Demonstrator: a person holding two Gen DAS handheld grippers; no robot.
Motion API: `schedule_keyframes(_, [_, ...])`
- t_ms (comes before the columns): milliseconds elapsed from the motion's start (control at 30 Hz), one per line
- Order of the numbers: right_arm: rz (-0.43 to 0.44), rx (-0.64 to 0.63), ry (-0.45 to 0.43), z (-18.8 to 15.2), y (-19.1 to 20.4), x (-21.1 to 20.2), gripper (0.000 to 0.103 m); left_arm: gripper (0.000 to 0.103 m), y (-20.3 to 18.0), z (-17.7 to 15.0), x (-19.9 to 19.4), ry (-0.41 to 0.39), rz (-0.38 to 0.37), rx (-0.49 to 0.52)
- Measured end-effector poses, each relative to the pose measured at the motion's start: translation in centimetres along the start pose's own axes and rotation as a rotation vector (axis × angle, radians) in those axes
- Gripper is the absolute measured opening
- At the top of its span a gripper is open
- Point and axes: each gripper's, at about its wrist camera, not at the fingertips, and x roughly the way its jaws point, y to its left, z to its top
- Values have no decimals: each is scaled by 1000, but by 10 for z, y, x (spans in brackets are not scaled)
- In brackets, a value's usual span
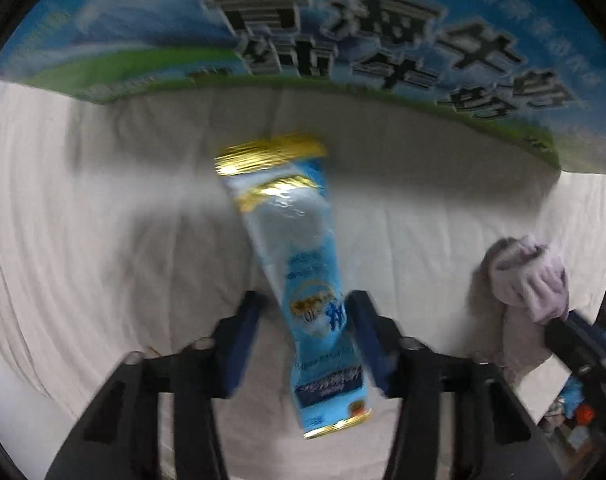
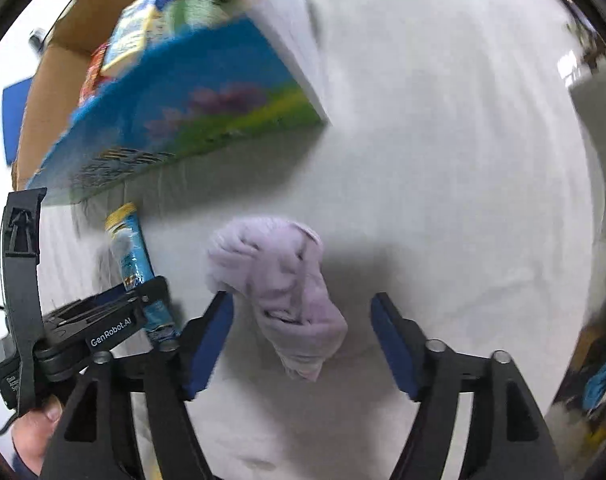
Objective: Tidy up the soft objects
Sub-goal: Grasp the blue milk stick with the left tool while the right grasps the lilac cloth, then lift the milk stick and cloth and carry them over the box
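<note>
The left hand-held gripper (image 1: 307, 340) is open, its two blue pads (image 1: 243, 344) standing on both sides of a light blue pouch (image 1: 299, 264) with gold ends. The pouch lies flat on the white cloth (image 1: 103, 220) that covers the surface, its far gold end pointing toward a big blue box (image 1: 143, 20) with large dark characters. Whether the pads touch the pouch I cannot tell, because the picture is blurred.

The right hand-held gripper (image 2: 303, 332) is open too. Between its pads (image 2: 209, 340) lies a crumpled pale purple cloth (image 2: 283, 280); the left pad is just beside the cloth, the right pad is apart from it. In the left wrist view the same purple cloth (image 1: 531, 280) shows at the right, near the pouch.

In the right wrist view the pouch (image 2: 137, 264) lies to the left of the purple cloth, with the left gripper over its near end. The blue box (image 2: 175, 112) stands farther away, open at the top, with colourful packets (image 2: 139, 36) inside.
</note>
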Motion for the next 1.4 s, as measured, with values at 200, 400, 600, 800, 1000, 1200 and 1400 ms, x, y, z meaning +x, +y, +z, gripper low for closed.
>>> schedule_keyframes(200, [-105, -153, 80, 23, 35, 24, 76, 30, 26, -14, 3, -7, -9, 36])
schedule_keyframes(400, [-155, -77, 128, 21, 41, 40, 40, 28, 22, -10, 5, -5, -8, 91])
schedule_keyframes(600, [-121, 2, 93, 3, 44, 10, 39, 21, 20, -28, -11, -60, -20, 103])
schedule_keyframes(800, [-60, 18, 42, -11, 50, -34, 39, 21, 27, -44, -52, -143, -67, 111])
schedule_keyframes(1000, [-9, -19, -19, -28, 68, -83, 39, 21, 41, -64, -113, -259, -108, 104])
schedule_keyframes(1200, [43, -60, -93, -37, 107, -126, 39, 21, 58, -69, -177, -350, -128, 109])
schedule_keyframes(1400, [89, -84, -167, -43, 129, -170, 39, 21, 61, -60, -225, -412, -158, 110])
